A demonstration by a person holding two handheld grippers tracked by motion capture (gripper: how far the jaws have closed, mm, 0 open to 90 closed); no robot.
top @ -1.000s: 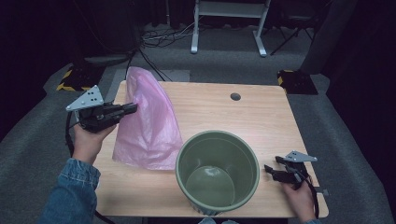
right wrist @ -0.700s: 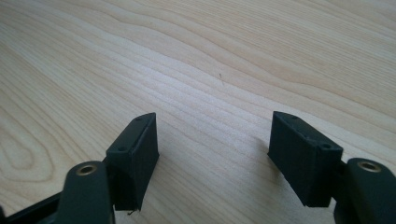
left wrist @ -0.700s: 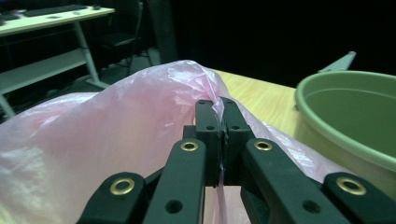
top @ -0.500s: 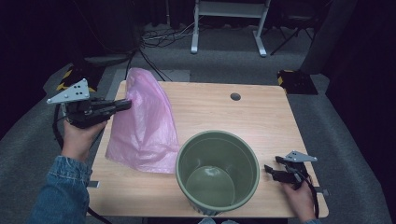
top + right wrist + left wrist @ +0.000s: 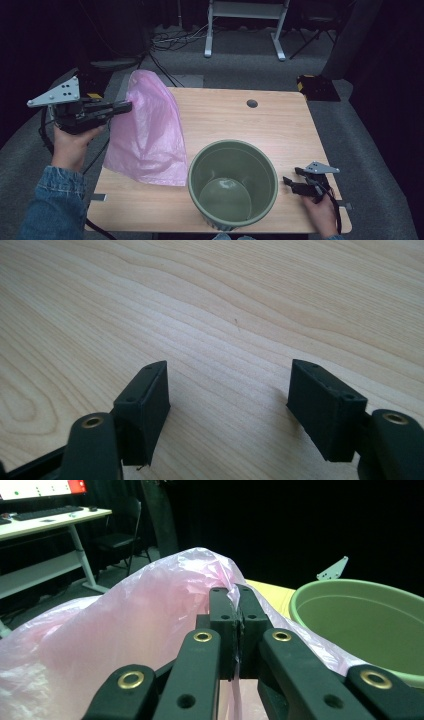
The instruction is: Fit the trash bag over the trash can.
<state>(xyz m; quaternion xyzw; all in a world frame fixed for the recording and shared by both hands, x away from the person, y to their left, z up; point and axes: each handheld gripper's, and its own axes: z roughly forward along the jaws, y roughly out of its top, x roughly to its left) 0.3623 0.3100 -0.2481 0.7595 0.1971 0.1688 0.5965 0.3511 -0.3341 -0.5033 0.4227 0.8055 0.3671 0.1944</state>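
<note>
While pink bag (image 5: 147,132) hangs pinched, green bucket (image 5: 233,183) stands empty.

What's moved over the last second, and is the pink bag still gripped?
The left gripper, still shut on the thin pink plastic bag, has lifted and drawn toward the table's left edge, pulling the bag up into a taller peak. The round green plastic bucket and the open right gripper, resting on the wooden table, stayed put.
</note>
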